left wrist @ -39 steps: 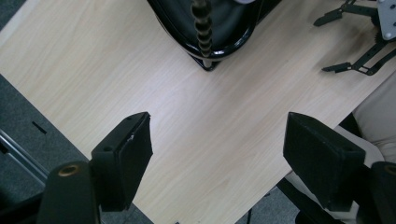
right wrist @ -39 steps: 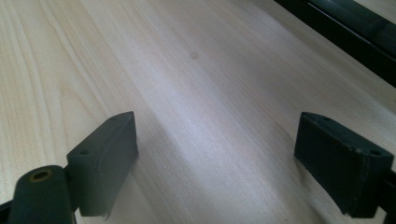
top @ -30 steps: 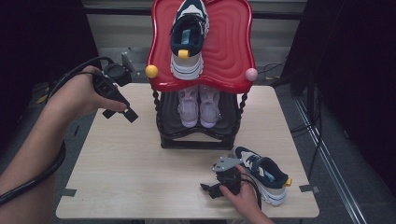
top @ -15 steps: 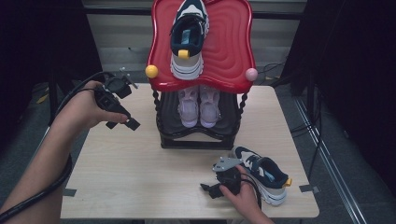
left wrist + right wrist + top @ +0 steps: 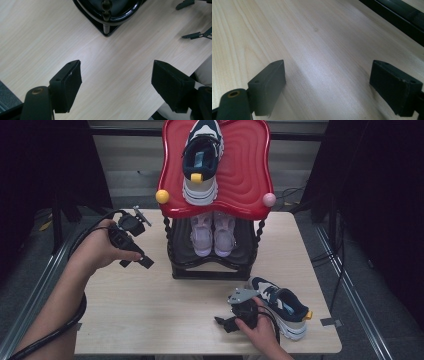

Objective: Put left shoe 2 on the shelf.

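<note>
A two-level shoe rack [image 5: 215, 270] stands at the back middle of the table. Its red top shelf [image 5: 250, 175] carries one navy and white sneaker [image 5: 200, 162]. A pale pink pair [image 5: 214, 232] sits on the lower black shelf. A second navy sneaker [image 5: 282, 307] lies on the table at the front right. My left gripper [image 5: 136, 262] hovers left of the rack, open and empty, over bare wood [image 5: 116, 72]. My right gripper [image 5: 223, 325] rests low by the second sneaker's heel, open, with nothing between its jaws [image 5: 328, 72].
The rack's black corner post [image 5: 107, 15] is just ahead of the left gripper. The rack's base edge [image 5: 397, 17] crosses the right gripper view's top right. A yellow knob [image 5: 162, 196] and a pink knob [image 5: 269, 199] flank the red shelf. The wooden table [image 5: 150, 320] is bare at the front left.
My left hand has sunk toward the table and come nearer along the rack's left side, jaws unchanged. The right hand and the shoes have stayed put.
</note>
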### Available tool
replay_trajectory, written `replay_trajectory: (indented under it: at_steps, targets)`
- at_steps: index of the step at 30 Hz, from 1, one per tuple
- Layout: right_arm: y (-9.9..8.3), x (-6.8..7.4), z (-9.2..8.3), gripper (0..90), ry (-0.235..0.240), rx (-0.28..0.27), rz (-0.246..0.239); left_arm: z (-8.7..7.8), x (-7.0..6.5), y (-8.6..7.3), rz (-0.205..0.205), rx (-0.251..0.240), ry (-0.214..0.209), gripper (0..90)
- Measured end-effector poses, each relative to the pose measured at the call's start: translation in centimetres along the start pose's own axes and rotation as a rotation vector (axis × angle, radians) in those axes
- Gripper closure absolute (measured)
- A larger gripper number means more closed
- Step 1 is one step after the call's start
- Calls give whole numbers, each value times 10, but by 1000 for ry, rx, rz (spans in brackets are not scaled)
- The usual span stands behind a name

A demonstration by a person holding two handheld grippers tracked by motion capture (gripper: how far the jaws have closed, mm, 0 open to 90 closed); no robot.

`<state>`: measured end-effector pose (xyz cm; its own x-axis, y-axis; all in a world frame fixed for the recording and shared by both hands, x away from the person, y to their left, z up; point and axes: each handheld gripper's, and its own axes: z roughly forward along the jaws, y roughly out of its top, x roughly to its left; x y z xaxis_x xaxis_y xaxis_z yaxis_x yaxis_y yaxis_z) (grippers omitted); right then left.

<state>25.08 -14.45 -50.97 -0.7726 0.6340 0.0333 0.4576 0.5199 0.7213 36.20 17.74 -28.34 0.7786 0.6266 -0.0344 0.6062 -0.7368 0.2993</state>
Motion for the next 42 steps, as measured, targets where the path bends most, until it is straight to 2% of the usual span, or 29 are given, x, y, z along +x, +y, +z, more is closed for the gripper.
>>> replay_trajectory:
  at_steps: [15, 26, 38, 42]
  targets:
    - [0, 0, 1, 128, -5, -11, 3, 40, 0, -13, -27, -29, -32, 239]
    - [0, 0, 1, 128, -5, -9, 3, 75, -1, -23, -35, -35, -77, 239]
    - [0, 0, 1, 128, -5, -9, 2, 105, -4, -32, -41, -69, -80, 239]
    - [0, 1, 1, 128, -4, -7, 5, 116, -5, -36, -49, -97, -79, 240]
